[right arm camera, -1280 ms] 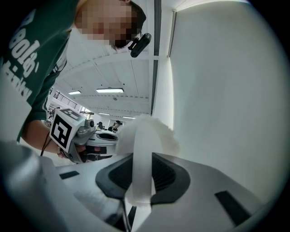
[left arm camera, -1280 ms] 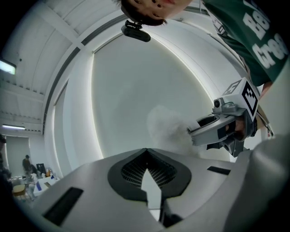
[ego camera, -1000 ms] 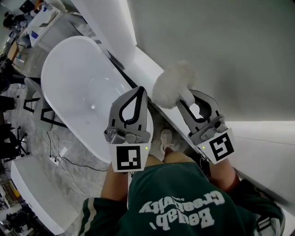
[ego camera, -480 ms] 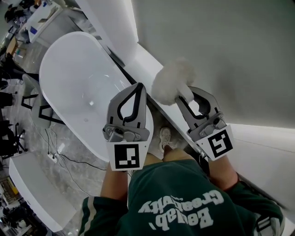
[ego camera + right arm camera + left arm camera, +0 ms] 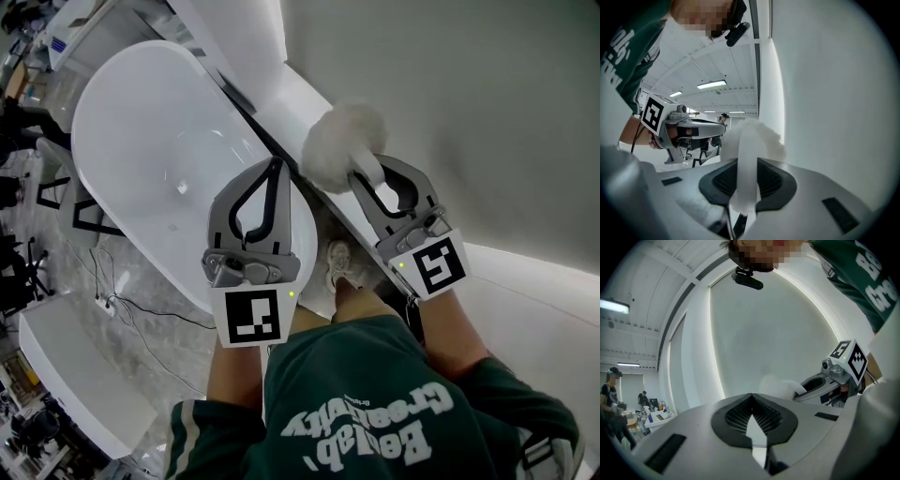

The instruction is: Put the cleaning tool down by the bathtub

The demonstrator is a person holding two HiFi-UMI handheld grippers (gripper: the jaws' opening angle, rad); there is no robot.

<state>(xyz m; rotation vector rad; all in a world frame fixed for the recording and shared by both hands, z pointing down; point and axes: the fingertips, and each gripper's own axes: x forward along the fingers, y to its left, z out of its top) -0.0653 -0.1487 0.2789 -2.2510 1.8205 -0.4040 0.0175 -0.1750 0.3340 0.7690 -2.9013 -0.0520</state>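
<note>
The cleaning tool is a fluffy white duster head (image 5: 342,145) on a flat white handle (image 5: 746,178). My right gripper (image 5: 364,178) is shut on that handle, and the fluffy head (image 5: 759,136) sticks out past the jaws over the white ledge (image 5: 300,94) between the bathtub (image 5: 141,122) and the grey wall. Beside it on the left, my left gripper (image 5: 273,166) hangs over the tub's near rim. Its jaws meet at the tips with nothing between them (image 5: 751,397). The left gripper view shows the right gripper (image 5: 839,376) and the duster head (image 5: 776,387) off to the right.
The grey wall (image 5: 450,94) rises right of the ledge. A shoe (image 5: 337,262) stands on the floor between tub and ledge. Cables (image 5: 122,314) trail on the marble floor, with a black stand (image 5: 80,211) and a white bench (image 5: 75,375) left of the tub.
Both grippers have drifted a little up and left in the head view, toward the ledge beside the tub. The duster stays in the right gripper's jaws.
</note>
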